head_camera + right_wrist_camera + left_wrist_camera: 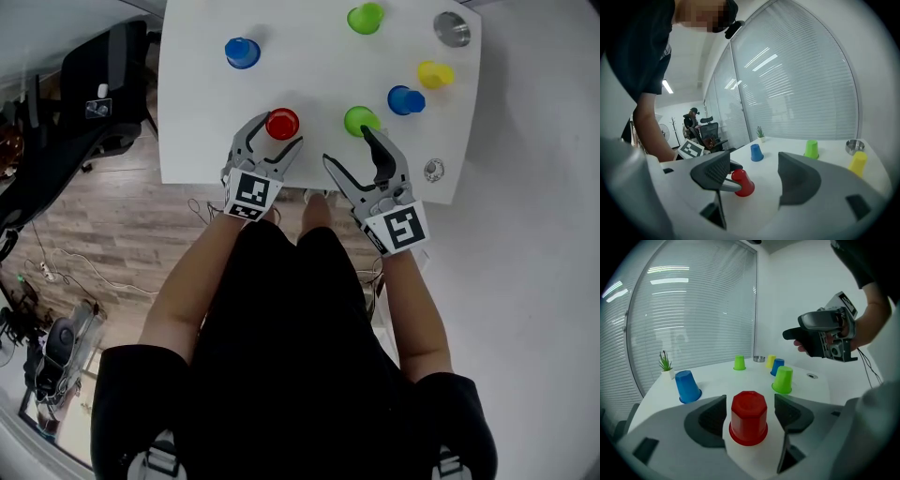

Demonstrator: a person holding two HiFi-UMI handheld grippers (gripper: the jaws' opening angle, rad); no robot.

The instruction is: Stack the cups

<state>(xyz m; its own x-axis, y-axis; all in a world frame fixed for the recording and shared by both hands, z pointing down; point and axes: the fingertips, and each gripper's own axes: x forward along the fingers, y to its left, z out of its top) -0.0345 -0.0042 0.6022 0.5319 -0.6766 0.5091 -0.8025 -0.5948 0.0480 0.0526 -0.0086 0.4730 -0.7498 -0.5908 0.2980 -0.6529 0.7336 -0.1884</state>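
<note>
Head view and the two gripper views, at the approach to the first cup. The red cup (748,417) is shown upside down on the white table (197,112), at the lower centre of the left gripper view and near the table's lower edge in the head view. The left gripper (277,139) is set around it with its jaws wide: a gap is seen on each side of the cup, and neither pad is pressed on the wall. The right gripper (754,176) is also held wide and empty, with only bare table between its jaws; in the head view it lies just below a green cup (360,120).

The step in hand is judged to be the grasp of the red cup. The cup should be kept midway between the pads, so that both meet the wall together and the cup is not pushed sideways. Because the wall narrows toward the top and flares at the rim, the grip is best taken about mid-height; a hold near the top may slip off. The cup looks like thin plastic, so closing should be gentle and stopped once the wall is held. A straight lift is then advised, before the cup is carried over another upturned cup. Further cups, such as the blue cup (687,386), are spread toward the upper part of the table.
</note>
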